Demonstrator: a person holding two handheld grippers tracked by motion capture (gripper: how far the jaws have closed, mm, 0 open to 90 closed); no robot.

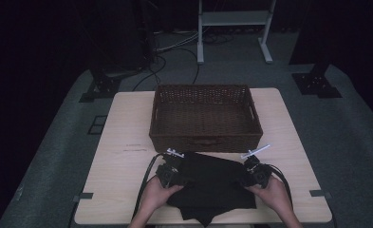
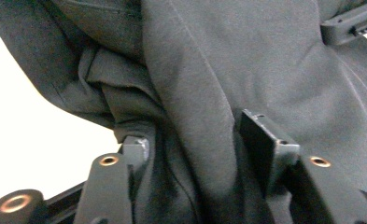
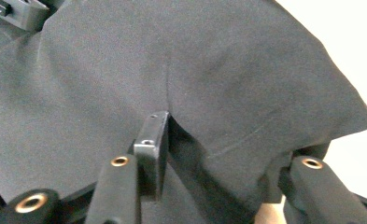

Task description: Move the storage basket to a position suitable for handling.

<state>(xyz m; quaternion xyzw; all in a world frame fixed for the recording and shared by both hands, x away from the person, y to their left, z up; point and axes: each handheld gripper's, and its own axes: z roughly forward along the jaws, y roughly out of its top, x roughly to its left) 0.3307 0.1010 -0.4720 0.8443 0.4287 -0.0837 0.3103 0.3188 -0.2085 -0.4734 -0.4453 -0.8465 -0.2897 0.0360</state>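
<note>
Black cloth lying bunched on the near half of the bench, just in front of the wicker basket and apart from it. Long axis running left to right across the bench, from one hand to the other; lower edge sagging to a loose point toward the near bench edge. Surface rumpled, with deep folds on the left side in the left gripper view and a smoother dome with a faint seam in the right gripper view.

Left gripper at the cloth's left end, aimed inward toward the middle. Jaws partway closed, with a thick fold gathered between them; fabric pressed against both inner faces, so clamped on the cloth. Left hand wrapped around the body behind it.

Right gripper at the cloth's right end, likewise aimed inward. Jaws also partway closed, a bulge of fabric filling the gap, one jaw sunk into a crease, the other tucked under the draped edge: gripping the cloth. Right hand behind it, low over the bench.

Basket sitting open-topped, at the far centre of the bench.
</note>
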